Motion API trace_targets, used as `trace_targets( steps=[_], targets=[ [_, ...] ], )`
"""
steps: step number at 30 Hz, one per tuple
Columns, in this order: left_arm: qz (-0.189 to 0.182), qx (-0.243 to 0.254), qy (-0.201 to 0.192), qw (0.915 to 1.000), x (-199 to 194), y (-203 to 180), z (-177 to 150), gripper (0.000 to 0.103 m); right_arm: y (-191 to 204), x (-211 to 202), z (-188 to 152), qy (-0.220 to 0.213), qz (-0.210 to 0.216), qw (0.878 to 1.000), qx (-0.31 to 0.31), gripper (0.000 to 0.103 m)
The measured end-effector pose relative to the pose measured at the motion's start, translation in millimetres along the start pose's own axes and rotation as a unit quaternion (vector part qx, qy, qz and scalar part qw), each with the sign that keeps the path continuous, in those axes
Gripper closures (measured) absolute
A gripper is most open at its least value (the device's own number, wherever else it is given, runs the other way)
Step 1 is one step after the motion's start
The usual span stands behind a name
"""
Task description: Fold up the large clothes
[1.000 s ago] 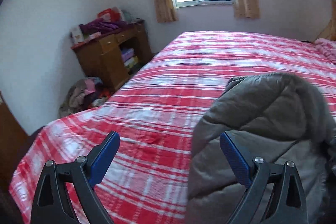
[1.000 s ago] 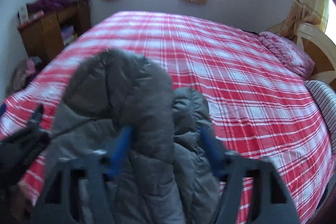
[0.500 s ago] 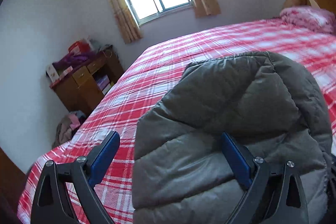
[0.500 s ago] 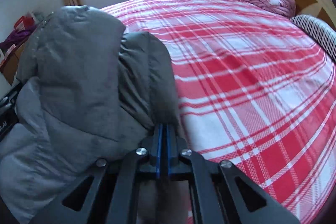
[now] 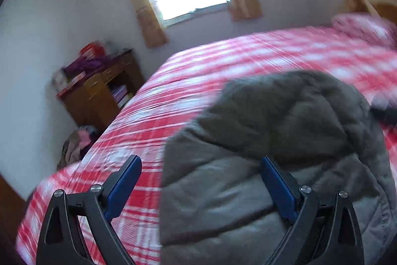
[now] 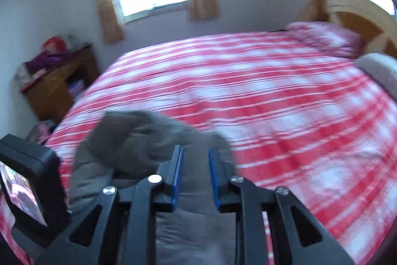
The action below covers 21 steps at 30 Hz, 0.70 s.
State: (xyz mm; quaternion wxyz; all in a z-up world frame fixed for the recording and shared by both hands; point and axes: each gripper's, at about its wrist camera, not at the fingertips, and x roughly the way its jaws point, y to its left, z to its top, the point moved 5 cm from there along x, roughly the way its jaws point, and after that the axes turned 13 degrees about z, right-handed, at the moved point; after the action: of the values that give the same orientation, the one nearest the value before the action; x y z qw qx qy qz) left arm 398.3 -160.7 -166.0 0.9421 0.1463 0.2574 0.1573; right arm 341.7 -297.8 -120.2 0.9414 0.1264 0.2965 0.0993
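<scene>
The grey padded jacket (image 5: 285, 140) lies bunched on the red plaid bed (image 5: 198, 71), just ahead of both claws. Left gripper (image 5: 199, 186) is wide open; right gripper (image 6: 194, 178) stands partly open, empty, and seems nearer.

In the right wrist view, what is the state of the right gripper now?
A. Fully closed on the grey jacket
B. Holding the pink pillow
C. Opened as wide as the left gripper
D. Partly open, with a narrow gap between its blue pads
D: the right gripper shows a narrow gap between its blue pads, above the grey jacket, while the left gripper stands much wider.
</scene>
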Motion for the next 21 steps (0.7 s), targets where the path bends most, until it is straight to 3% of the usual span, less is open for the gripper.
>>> trace_targets(
  steps=[3,5,8,16,21],
  targets=[
    [0.014,-0.056,0.019,0.9982,14.9,35.7,0.2,0.006,9.9,36.9,-20.3,0.032,0.015,0.999,-0.021,0.072],
    [-0.008,-0.058,0.05,0.997,29.7,35.8,-6.4,0.006,2.1,57.1,-39.1,0.055,0.008,0.998,-0.022,0.072],
    [-0.032,-0.048,0.084,0.9948,44.8,19.4,-17.4,0.006,-11.6,64.5,-55.6,0.058,0.009,0.998,-0.021,0.072],
    [-0.022,-0.03,0.081,0.9961,48.2,-17.3,-25.8,0.004,-36.0,69.1,-70.6,0.053,0.013,0.999,0.003,0.073],
    [-0.024,-0.03,0.095,0.9948,58.3,-19.4,-34.1,0.002,-38.9,72.8,-73.4,0.06,0.018,0.998,0.016,0.073]
  ],
)
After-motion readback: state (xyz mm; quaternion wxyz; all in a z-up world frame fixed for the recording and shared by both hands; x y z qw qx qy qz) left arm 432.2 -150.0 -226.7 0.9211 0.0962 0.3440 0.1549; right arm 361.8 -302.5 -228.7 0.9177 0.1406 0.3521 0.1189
